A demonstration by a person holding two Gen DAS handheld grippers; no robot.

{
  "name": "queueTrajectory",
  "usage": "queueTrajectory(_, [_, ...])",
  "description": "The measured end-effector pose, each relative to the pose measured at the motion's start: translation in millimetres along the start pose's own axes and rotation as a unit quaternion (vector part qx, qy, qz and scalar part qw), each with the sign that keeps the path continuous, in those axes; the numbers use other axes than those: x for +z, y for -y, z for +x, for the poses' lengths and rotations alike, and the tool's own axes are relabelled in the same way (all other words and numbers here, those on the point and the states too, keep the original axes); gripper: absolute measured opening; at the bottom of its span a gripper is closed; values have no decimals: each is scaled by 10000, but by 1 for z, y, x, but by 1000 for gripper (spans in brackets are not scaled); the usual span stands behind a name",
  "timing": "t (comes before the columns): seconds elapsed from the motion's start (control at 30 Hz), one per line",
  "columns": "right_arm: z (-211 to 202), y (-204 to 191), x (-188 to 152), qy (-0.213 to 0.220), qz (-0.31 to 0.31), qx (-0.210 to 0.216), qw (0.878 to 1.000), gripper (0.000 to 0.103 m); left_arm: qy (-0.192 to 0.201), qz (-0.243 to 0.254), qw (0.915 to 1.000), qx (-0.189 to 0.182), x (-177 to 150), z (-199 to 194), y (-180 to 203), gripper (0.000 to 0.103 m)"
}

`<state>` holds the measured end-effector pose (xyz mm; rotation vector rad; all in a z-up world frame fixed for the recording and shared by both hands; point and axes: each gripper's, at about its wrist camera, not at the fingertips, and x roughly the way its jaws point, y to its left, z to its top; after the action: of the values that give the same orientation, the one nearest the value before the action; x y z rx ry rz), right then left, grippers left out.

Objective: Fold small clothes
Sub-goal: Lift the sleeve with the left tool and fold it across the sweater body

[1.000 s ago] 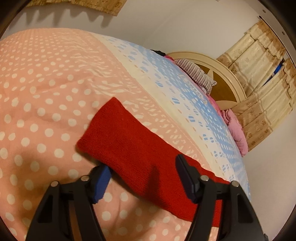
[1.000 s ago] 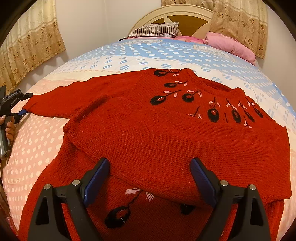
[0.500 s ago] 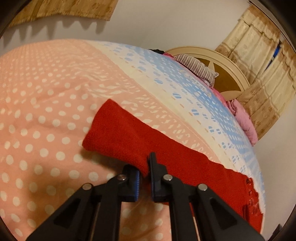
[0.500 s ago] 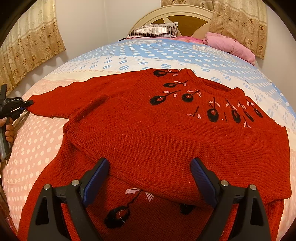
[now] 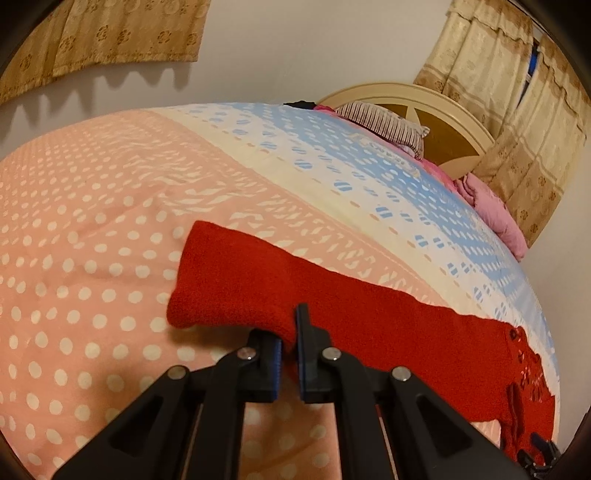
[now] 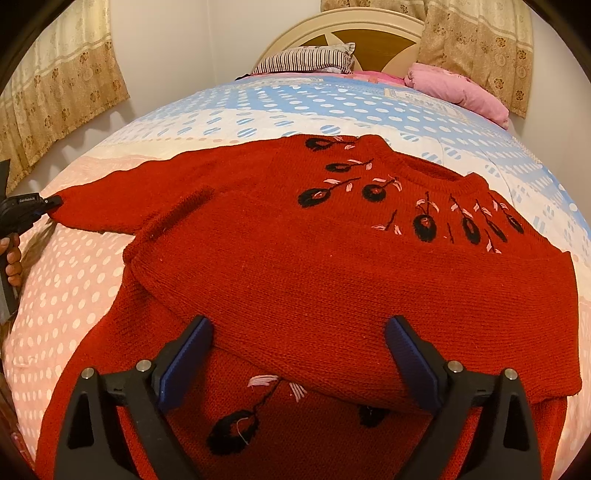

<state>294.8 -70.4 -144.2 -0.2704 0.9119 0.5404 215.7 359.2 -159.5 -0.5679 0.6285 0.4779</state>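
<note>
The bed [image 6: 258, 110] fills both views, its quilt pink with white dots toward 7 o'clock and blue-and-white toward 12 in the right wrist view. At 12 o'clock there stands the cream headboard [image 6: 369, 29], a striped pillow [image 6: 306, 59] leaning on it, and a pink bundle [image 6: 458, 92] out at 1 o'clock. Floral curtains [image 6: 62, 85] hang at 10 o'clock and at 1.

Spread across the middle of the quilt is the red knitted sweater [image 6: 314, 266], black flowers with pink stitching running around its neckline. One part is folded over the body, its edge running from 9 o'clock down to 4. The sleeve [image 6: 122, 199] reaches out toward 9 o'clock.

And there, in the left wrist view, the left gripper [image 5: 290, 336] has the sleeve's near edge pinched between its pads, close to the cuff [image 5: 195, 280], which sticks out toward 10 o'clock and lifts a little off the quilt. The right wrist view shows the same tool at 9 o'clock, a hand [image 6: 11, 254] wrapped around its grip.

The right gripper [image 6: 299, 354] sits at 6 o'clock, its jaws just having spread a touch further; its blue pads [image 6: 184, 362] stand far apart over the folded-over part, pressing on nothing.
</note>
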Motion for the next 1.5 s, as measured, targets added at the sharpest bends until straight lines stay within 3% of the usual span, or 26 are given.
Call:
queueTrajectory(0.33, [2,-1,1,-9,36,27,10000,98,-7,155,9997,171,-2,-3,6,6])
queueTrajectory(0.7, [-12,13,3,45,429,245,9988,99,151,398,9991,3,9,-33,28,6])
queueTrajectory(1.03, [-76,36,-16,390,871,245,9951,99,390,696,9954,-535,20,-70,90,6])
queueTrajectory(1.5, [-112,45,-62,437,1088,349,9925,99,416,1145,9836,-1329,15,-106,177,6])
